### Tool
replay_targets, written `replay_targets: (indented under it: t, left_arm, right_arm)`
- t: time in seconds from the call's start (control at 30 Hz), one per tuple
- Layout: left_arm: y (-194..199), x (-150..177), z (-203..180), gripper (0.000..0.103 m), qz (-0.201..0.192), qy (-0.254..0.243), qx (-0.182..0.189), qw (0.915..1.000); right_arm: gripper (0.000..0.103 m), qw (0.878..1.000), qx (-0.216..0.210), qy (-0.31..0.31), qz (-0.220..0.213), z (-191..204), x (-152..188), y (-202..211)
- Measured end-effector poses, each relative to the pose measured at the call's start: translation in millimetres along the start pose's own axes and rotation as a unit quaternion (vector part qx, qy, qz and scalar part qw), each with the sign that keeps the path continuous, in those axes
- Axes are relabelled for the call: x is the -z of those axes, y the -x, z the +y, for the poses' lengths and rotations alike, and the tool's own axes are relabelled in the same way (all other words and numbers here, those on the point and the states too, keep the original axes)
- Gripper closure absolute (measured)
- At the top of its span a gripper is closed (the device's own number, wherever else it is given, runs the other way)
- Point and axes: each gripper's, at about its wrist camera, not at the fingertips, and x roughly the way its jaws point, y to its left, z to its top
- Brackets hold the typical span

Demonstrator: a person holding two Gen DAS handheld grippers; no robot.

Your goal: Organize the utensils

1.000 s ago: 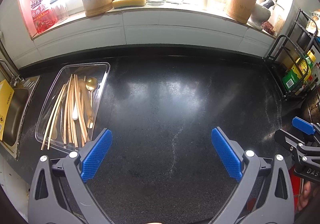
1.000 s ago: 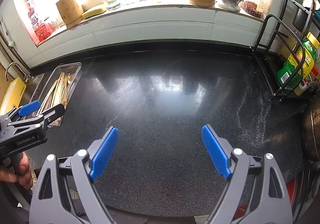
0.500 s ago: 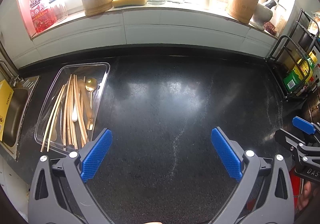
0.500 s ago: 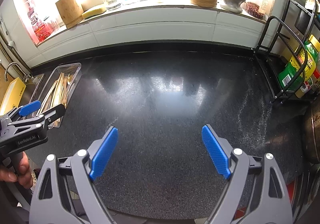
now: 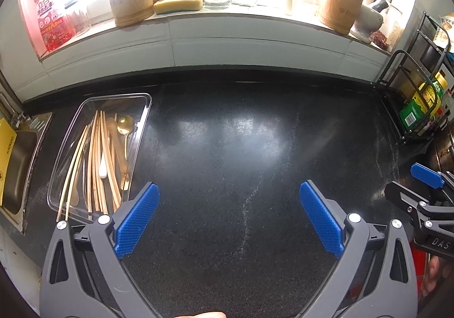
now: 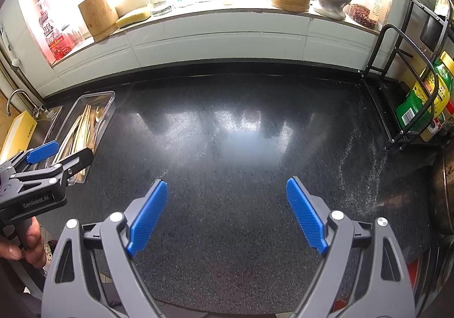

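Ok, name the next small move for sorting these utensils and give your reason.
Probably swing the left gripper left and forward over the clear tray. Both grippers are open and hold nothing, the chopsticks and gold spoon lie loose in that tray, and the right gripper is farther off.

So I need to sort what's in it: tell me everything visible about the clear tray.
The clear tray is a transparent, plastic-looking rectangular bin with rounded corners, lying flat on the black counter beside the sink. It holds loosely piled wooden chopsticks, a gold spoon and a white-tipped utensil. Neither tongs touch it.
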Motion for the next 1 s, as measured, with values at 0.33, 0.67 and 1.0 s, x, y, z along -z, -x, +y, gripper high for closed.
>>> replay_targets:
  t: [0.33, 0.67, 1.0]
  left_arm:
    - [0, -4, -4, 0.006, -0.004, -0.011, -0.003, 0.9999]
    - [-3, -7, -4, 0.006, -0.006, -0.011, 0.005, 0.9999]
    - [4, -6, -3, 0.006, -0.023, -0.004, -0.045, 0.9987]
  right_arm:
    - [0.020, 1.000, -0.003, 0.002, 0.002, 2, -6, -6]
    - [0.020, 1.000, -0.004, 0.003, 0.004, 1, -7, -8]
    - [0.020, 1.000, -0.007, 0.006, 0.007, 0, -9, -12]
